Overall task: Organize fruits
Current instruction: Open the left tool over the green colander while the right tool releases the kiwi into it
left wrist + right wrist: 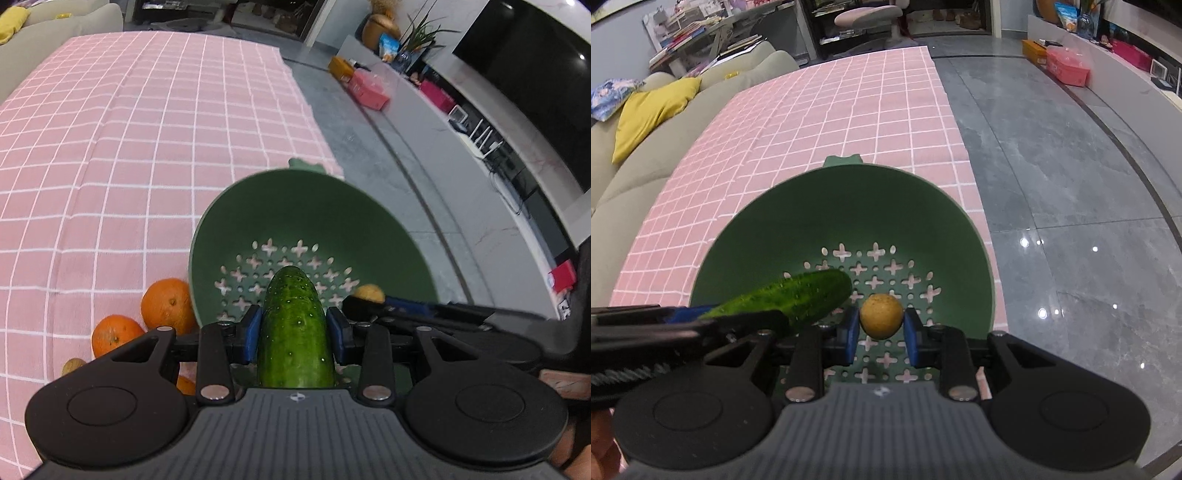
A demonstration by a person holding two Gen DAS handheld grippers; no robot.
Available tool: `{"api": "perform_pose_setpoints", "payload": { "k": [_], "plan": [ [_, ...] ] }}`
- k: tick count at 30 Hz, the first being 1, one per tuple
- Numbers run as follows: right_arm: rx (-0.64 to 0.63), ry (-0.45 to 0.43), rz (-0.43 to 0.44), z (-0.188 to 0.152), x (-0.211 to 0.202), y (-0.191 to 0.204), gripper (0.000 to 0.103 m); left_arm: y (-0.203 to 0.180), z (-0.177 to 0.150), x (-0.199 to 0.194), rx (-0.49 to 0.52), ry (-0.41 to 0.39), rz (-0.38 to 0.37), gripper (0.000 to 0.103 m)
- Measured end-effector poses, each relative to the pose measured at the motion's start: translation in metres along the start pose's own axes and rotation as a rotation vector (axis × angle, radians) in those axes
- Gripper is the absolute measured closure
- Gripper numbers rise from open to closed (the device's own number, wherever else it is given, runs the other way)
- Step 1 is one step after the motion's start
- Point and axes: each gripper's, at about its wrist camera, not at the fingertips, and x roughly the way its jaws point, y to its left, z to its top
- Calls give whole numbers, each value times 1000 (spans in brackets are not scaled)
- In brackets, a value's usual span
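My left gripper (294, 326) is shut on a green cucumber (293, 328) and holds it over the green perforated colander (314, 206). My right gripper (881, 325) holds a small round yellow-brown fruit (881, 314) between its blue pads, over the colander (849, 206); the pads look slightly apart from it. The cucumber also shows in the right wrist view (790, 295), coming in from the left. The round fruit shows in the left wrist view (367, 293) at the right. Two oranges (168, 304) (114, 334) lie left of the colander.
A pink checked cloth (129, 147) covers the table; its right edge drops to a grey tiled floor (1052, 184). A small brownish fruit (72, 365) and part of another orange (184, 384) lie near my left gripper. A sofa with a yellow cushion (653, 110) stands at the left.
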Motion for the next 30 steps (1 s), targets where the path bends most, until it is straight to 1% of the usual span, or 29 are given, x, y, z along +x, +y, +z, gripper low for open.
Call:
{"api": "perform_pose_setpoints", "payload": {
  "k": [2, 5, 7, 9, 10, 11, 12, 13, 14, 16, 19, 21, 24, 26, 27, 29, 30],
  "plan": [
    [-29, -4, -16, 0, 0, 3, 81, 0, -2, -1, -3, -1, 4, 61],
    [-28, -5, -25, 0, -1, 3, 81, -1, -2, -4, 0, 7, 11, 60],
    [-37, -6, -31, 0, -2, 3, 77, 0, 0, -4, -7, 14, 19, 60],
    [-35, -13, -33, 0, -3, 2, 66, 0, 7, -4, -15, 16, 22, 60],
    [-32, -16, -29, 1, -4, 2, 66, 2, 7, -8, -22, 6, 5, 60],
    [-29, -19, -22, 1, -5, 2, 63, 2, 7, -11, -31, -12, -23, 59],
    [-26, -21, -21, 1, -6, 2, 61, 3, 8, -16, -43, -31, -47, 54],
    [-23, -26, -21, 0, -7, 2, 61, 4, 10, -22, -53, -51, -67, 50],
    [-22, -28, -19, 0, -9, 2, 61, 4, 11, -29, -59, -75, -82, 49],
    [-17, -37, -17, -1, -13, 1, 61, 5, 14, -44, -67, -112, -105, 45],
    [-8, -63, -8, -1, -24, 1, 61, 16, 12, -75, -74, -175, -122, 43],
    [-4, -85, 2, -2, -35, 3, 61, 28, 6, -96, -82, -211, -109, 41],
    [5, -119, 23, -4, -53, 6, 61, 50, -8, -123, -86, -239, -70, 40],
    [8, -139, 41, -7, -65, 10, 61, 64, -19, -139, -71, -257, -25, 36],
    [7, -150, 51, -9, -71, 12, 61, 71, -27, -147, -62, -271, 14, 34],
    [3, -166, 68, -14, -83, 19, 61, 83, -41, -158, -47, -280, 63, 33],
    [-3, -174, 73, -17, -88, 22, 61, 88, -49, -163, -43, -282, 82, 31]
  ]
}}
